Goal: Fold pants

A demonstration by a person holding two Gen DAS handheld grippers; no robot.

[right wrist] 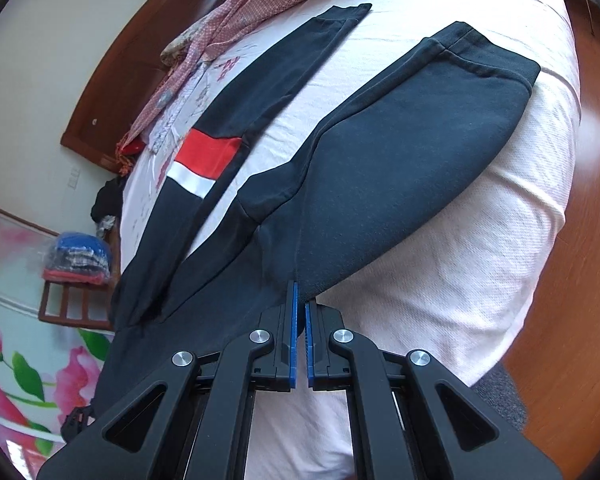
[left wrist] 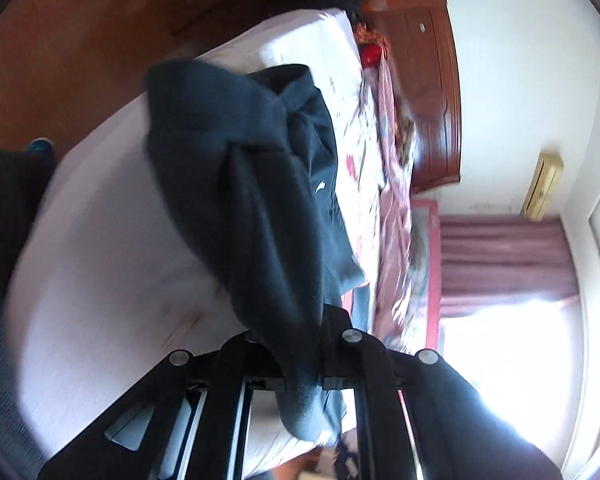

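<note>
Left gripper (left wrist: 300, 360) clamps the pants (left wrist: 252, 184); right gripper (right wrist: 300, 312) pinches the waist edge just ahead; lift both evenly, keeping the cloth taut.

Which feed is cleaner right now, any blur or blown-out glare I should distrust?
Left wrist view: motion-blurred throughout, the pants smeared, and the window blown out white at lower right. Right wrist view: sharp and evenly lit, the pants and the bed sheet crisp; only fisheye bending at the edges.
</note>
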